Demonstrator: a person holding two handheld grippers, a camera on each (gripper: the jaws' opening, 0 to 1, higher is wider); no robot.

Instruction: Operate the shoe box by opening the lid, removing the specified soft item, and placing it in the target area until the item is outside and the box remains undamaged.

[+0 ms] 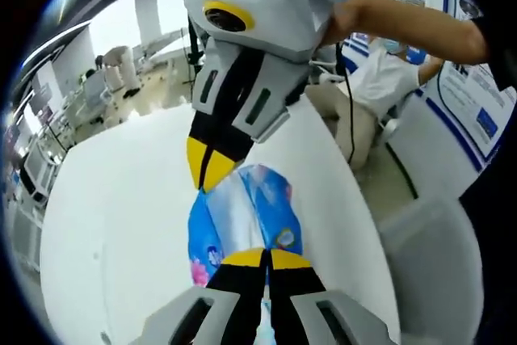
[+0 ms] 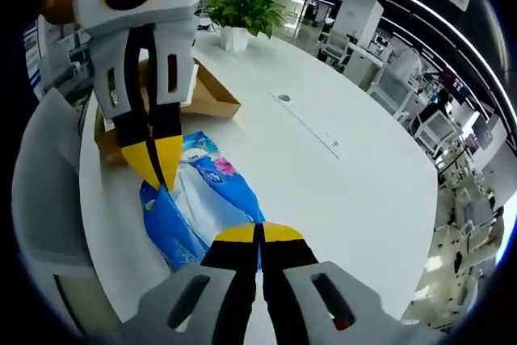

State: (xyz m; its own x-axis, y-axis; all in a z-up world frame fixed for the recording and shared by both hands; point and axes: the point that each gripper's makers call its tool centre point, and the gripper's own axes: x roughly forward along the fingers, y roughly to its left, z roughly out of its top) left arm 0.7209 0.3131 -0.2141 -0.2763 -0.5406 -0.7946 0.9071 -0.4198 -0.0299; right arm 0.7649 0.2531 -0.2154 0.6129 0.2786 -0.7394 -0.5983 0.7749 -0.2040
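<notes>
- A potted plant (image 2: 245, 12) is seen beyond the open shoe box (image 2: 206, 96) on the white table (image 2: 339, 175); a seated person (image 1: 380, 86) is seen past the table edge.
- The blue tissue pack (image 2: 198, 199) lies just beside the box.
- The right gripper (image 2: 258, 236) and the left gripper (image 2: 157, 175) are each closed on one end of the pack.
- Its long axis runs between them.

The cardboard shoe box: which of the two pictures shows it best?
The right gripper view: the brown shoe box lies open on the white table, behind the blue soft pack, partly hidden by the left gripper. I cannot make it out in the left gripper view.
</notes>
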